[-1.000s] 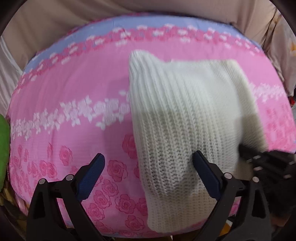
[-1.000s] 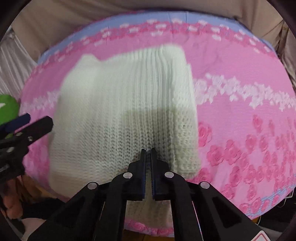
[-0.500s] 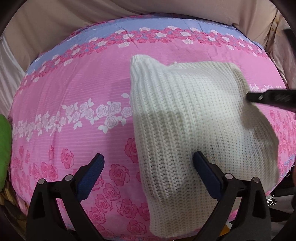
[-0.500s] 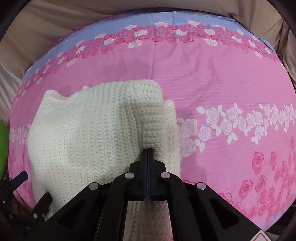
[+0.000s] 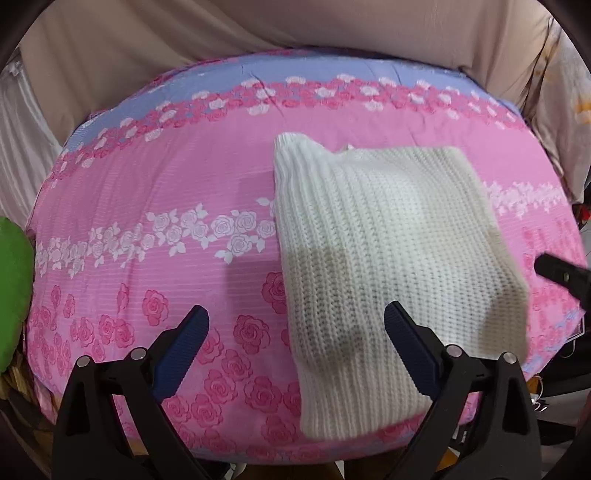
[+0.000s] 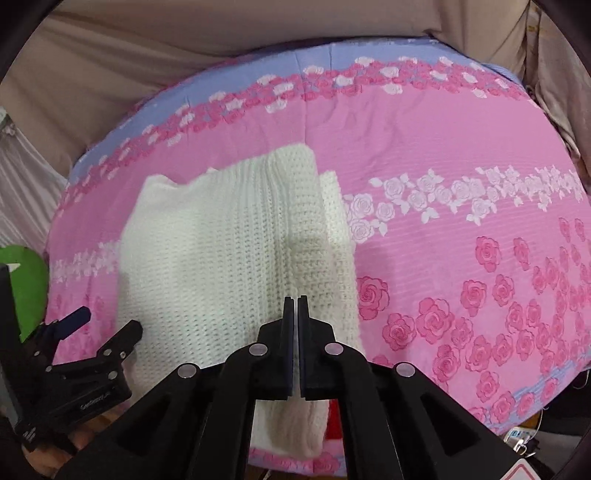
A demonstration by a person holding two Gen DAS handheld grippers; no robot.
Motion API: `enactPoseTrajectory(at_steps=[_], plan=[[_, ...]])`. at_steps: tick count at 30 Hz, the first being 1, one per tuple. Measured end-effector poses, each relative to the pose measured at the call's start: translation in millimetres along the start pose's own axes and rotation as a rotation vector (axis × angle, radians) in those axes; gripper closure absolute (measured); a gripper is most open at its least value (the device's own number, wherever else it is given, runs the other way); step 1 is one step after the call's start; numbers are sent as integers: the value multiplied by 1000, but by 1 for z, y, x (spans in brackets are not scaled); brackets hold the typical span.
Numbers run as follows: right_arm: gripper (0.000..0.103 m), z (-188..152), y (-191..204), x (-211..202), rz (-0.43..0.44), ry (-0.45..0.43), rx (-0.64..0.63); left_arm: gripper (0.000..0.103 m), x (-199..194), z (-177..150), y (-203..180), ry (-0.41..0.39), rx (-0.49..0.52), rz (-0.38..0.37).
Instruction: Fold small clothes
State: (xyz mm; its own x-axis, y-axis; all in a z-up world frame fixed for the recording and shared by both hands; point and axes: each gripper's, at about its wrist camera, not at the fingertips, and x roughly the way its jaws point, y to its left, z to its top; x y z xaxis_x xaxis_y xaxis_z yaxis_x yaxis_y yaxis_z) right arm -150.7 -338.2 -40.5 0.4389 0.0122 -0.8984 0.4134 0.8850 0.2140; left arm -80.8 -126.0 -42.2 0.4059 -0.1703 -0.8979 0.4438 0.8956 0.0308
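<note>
A white knit garment [image 5: 388,258] lies folded on a surface covered by a pink rose-print sheet [image 5: 166,221], which has a blue band along its far edge. In the left wrist view the knit sits to the right of centre, its ribbed left edge running from a raised corner at the far side down to the near edge of the sheet. Its right part looks soft and blurred.

The left tongs [image 5: 295,347] stand wide apart with nothing between their blue pads. The right finger [image 5: 410,347] hangs over the near part of the knit and the left finger over bare sheet; whether either touches the cloth I cannot tell. The black tip of the right tongs [image 5: 561,273] pokes in at the right edge of that view, just beside the knit.

In the right wrist view the right tongs [image 6: 295,306] are pressed together, only a thin slit between the fingers. They sit over the knit [image 6: 221,266], where a folded layer forms a raised ridge ahead of the tips; no cloth shows between them. The left tongs [image 6: 99,325] show at the lower left, open, beside the knit's left edge. A green thing [image 6: 26,288] lies at the far left, off the sheet. Beige cloth [image 5: 295,29] hangs behind the surface.
</note>
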Motion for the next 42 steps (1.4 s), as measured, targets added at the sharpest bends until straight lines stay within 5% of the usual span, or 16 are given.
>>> enactPoseTrajectory(at_steps=[3, 7, 10, 18, 20, 24, 29, 42], plan=[[98, -22, 0, -19, -17, 3, -23, 9, 21, -9, 6, 45, 4, 64], [98, -55, -5, 47, -85, 154, -38, 7, 47, -13, 13, 68, -31, 48], [96, -58, -3, 52, -98, 136, -25, 9, 28, -8, 7, 39, 10, 65], [95, -58, -13, -34, -11, 7, 127, 9, -41, -6, -13, -77, 102, -19], [90, -65, -11, -51, -33, -22, 149, 9, -42, -8, -17, -76, 116, -41], [66, -75, -6, -62, -85, -72, 179, 9, -41, -16, -20, -80, 144, -7], [65, -83, 3, -52, -157, -82, 88, 9, -43, -26, -23, -77, 53, 54], [58, -95, 0, -44, -138, -59, -21, 9, -55, -47, -39, -119, -76, 139]])
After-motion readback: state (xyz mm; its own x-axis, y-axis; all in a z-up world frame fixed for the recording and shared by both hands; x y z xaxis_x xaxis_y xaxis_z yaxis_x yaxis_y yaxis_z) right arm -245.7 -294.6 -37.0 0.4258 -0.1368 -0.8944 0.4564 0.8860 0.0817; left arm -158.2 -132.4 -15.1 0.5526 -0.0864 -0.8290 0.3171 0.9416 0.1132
